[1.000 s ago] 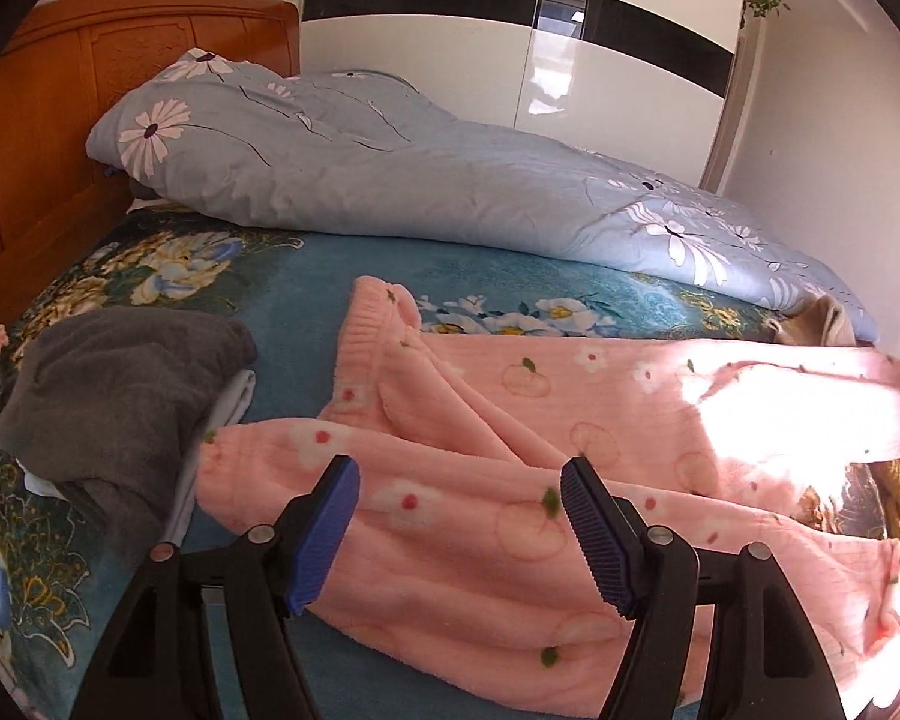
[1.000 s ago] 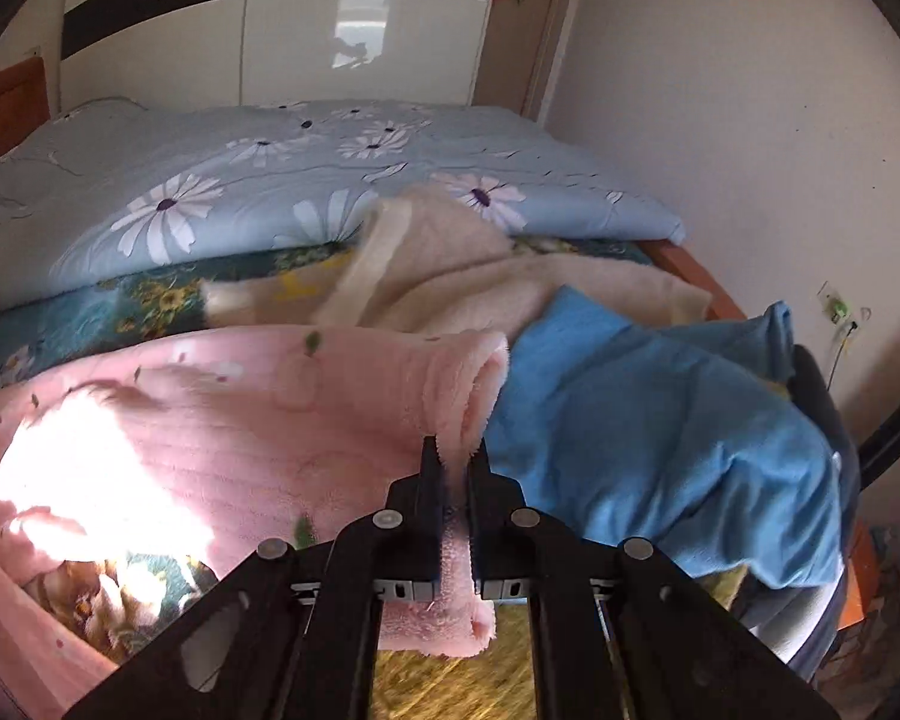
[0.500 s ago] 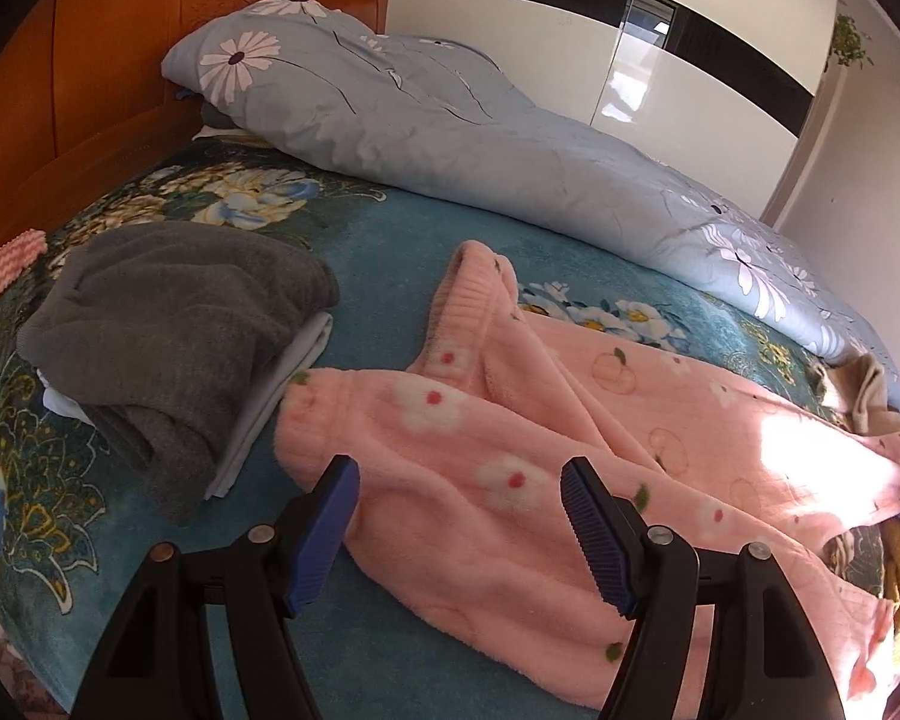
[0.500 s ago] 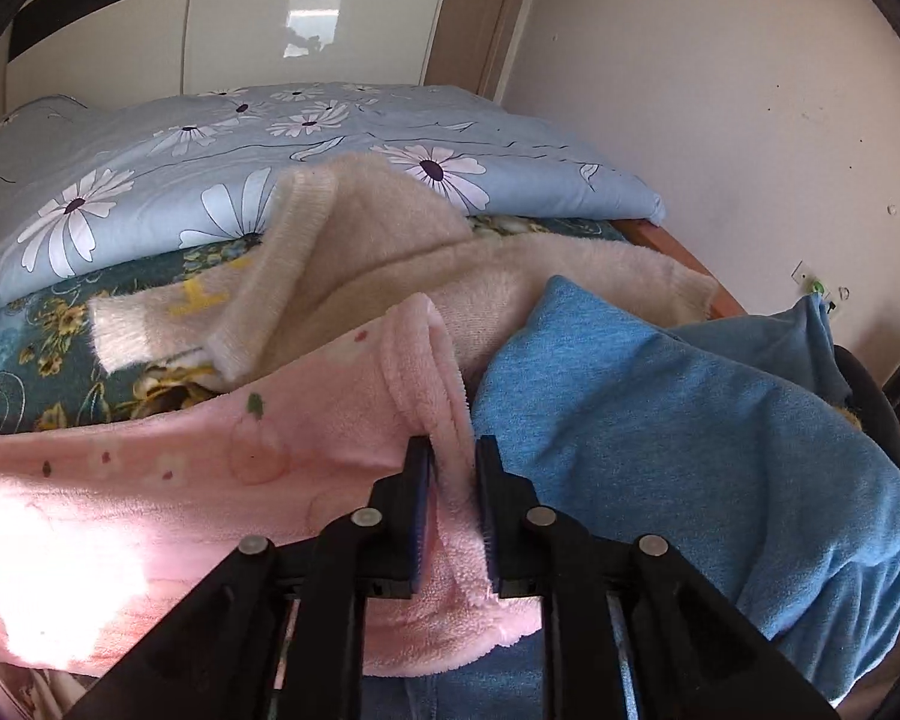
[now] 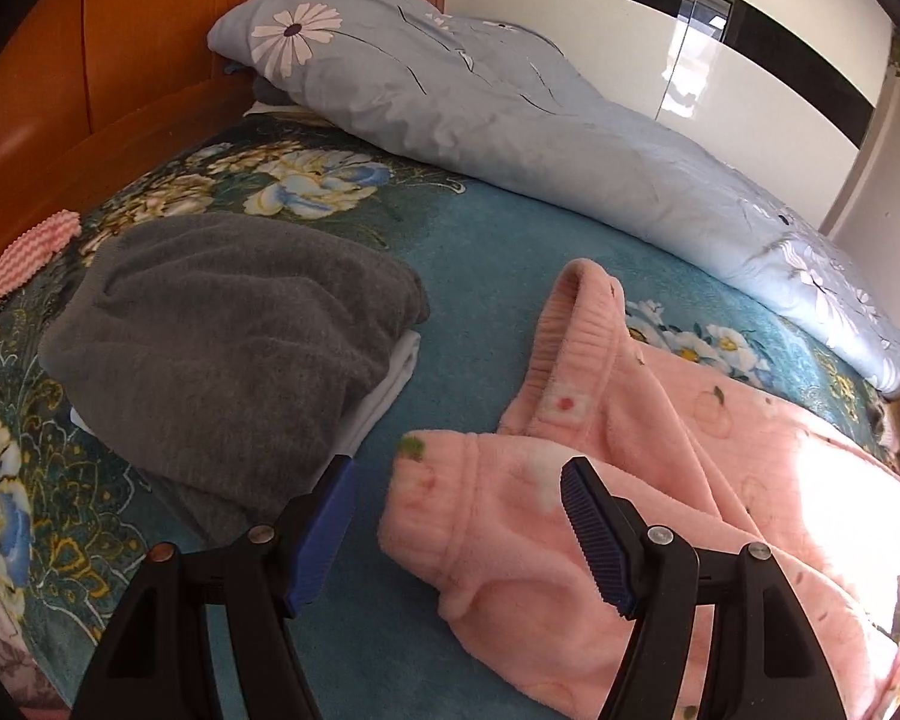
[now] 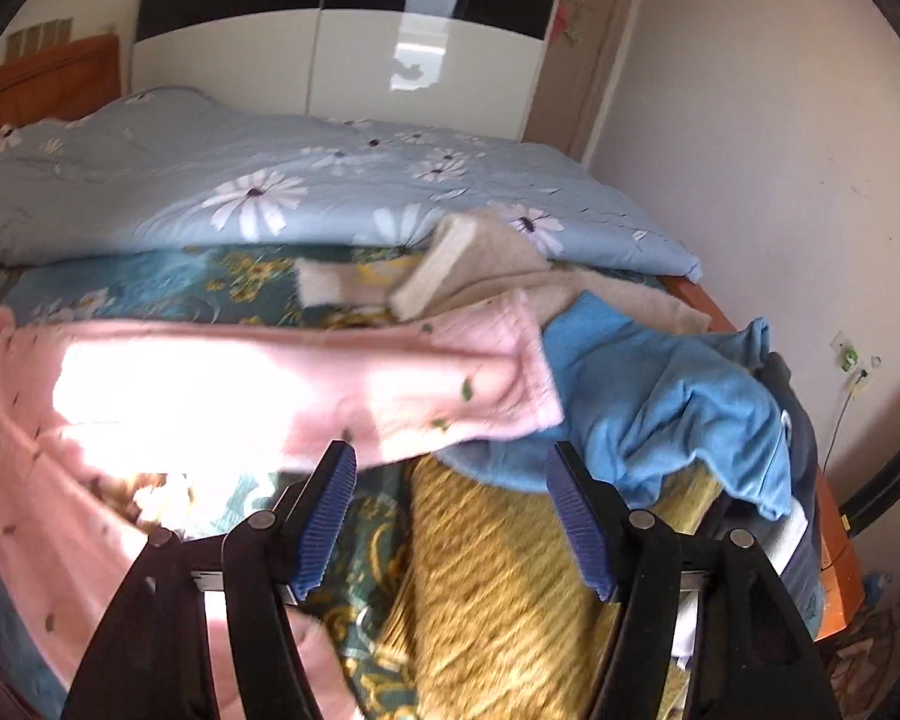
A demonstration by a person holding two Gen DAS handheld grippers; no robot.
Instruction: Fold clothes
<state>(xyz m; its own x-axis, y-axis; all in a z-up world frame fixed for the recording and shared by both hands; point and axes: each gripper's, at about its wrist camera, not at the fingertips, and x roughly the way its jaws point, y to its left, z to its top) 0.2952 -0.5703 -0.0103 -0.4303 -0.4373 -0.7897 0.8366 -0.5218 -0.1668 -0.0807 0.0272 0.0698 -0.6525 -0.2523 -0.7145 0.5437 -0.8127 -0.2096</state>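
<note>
a home bedroom is shown: a bed (image 5: 510,252) with an orange wooden headboard (image 5: 150,60) is covered by a floral teal sheet and a daisy-print blue quilt (image 6: 270,198). a glossy white-and-black sliding wardrobe (image 6: 342,48) is seen behind, and loose clothes (image 6: 660,396) are piled on the bed.

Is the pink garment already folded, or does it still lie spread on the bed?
Spread, not folded. The pink garment lies stretched across the bed, legs apart, one end over the blue clothes. Both jaws stand open.
</note>
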